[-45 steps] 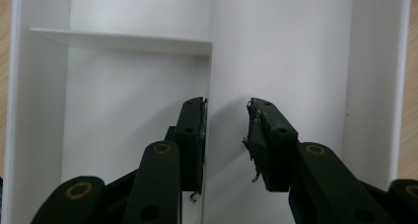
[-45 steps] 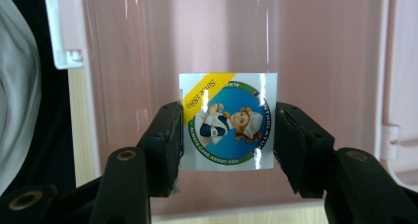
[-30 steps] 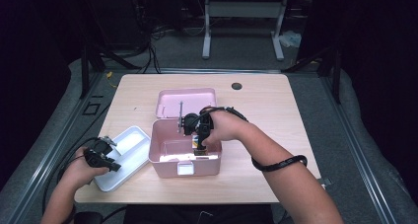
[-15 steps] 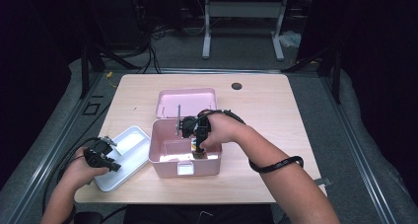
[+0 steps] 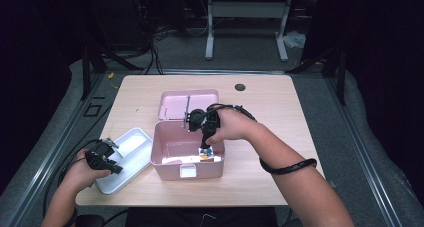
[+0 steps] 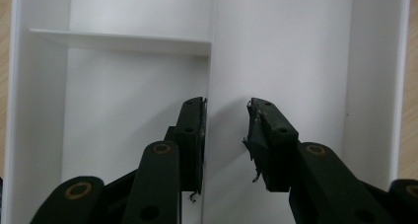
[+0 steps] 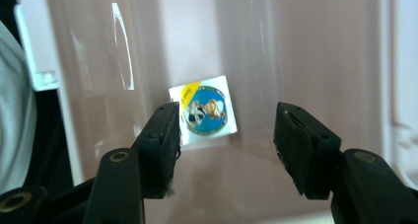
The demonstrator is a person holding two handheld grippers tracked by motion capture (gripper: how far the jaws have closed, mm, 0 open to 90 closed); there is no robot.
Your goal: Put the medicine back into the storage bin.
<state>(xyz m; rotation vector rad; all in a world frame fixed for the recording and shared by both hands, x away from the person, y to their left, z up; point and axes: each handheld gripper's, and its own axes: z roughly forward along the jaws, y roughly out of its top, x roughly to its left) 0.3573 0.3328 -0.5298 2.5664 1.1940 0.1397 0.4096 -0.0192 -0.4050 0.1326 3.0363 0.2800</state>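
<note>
An open pink box (image 5: 170, 168) stands mid-table, its lid (image 5: 172, 104) laid back behind it. On its floor, near the front right corner, lies a small square packet (image 7: 209, 110) with a blue round picture (image 5: 206, 156). My right gripper (image 5: 205, 149) points down into the box just above the packet. In the right gripper view it (image 7: 226, 120) stands open. Its jaws have just been opening, and the pads are clear of the packet. My left gripper (image 5: 116, 168) rests in the white divided tray (image 5: 131, 146). In the left gripper view it (image 6: 226, 110) is open astride a thin divider wall (image 6: 211, 46).
The tray lies left of the box, near the table's front left corner. A dark round hole (image 5: 240, 87) sits in the tabletop at the back right. A cable (image 5: 287, 166) loops over the right forearm. Metal frame legs stand on the floor beyond the table.
The right gripper has shifted toward the box's front right corner and its jaws have widened; the packet now lies on the box floor. The left gripper and tray have not moved.
</note>
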